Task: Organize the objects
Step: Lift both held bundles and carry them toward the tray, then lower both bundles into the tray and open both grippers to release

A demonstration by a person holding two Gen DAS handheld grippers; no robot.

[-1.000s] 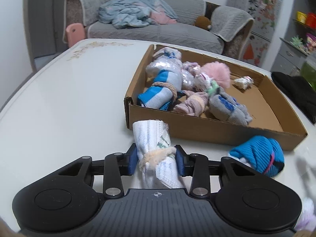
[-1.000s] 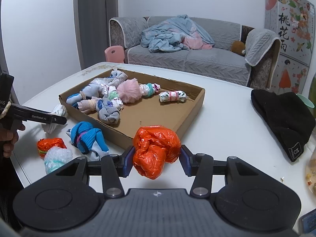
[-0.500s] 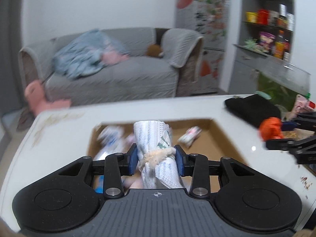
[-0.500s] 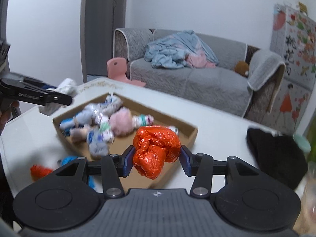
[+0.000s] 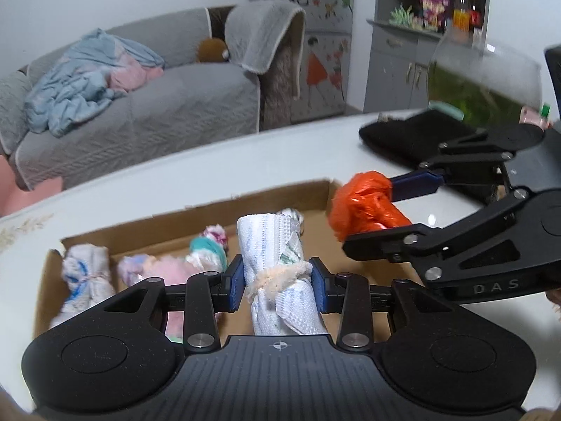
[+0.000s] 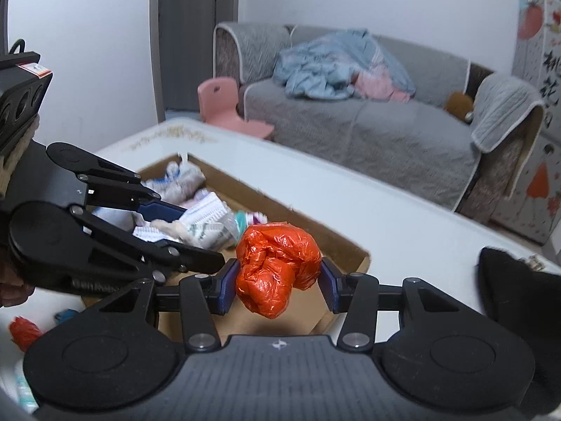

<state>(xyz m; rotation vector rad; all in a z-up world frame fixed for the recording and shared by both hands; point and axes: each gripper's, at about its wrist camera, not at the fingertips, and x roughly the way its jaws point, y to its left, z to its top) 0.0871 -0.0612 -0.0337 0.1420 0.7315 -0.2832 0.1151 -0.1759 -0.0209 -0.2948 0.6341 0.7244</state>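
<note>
1. Roll (image 5: 280,273), white, is clamped across its middle by the left gripper (image 5: 277,282), long axis pointing forward over the box (image 5: 42,280).
2. Right gripper (image 6: 278,282) squeezes an orange bag (image 6: 277,266) above the box's edge.

The white roll (image 5: 277,266) hides part of the cardboard box (image 5: 45,280) floor behind it; shelf jars (image 5: 455,3) are blurred beyond reading; the black cloth (image 6: 519,294) is cut by the edge.

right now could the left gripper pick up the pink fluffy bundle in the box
Probably not as things stand. The left gripper is shut on a white rolled cloth, so its jaws are full. The pink fluffy bundle lies close below in the cardboard box, but the cloth must be dropped first.
</note>
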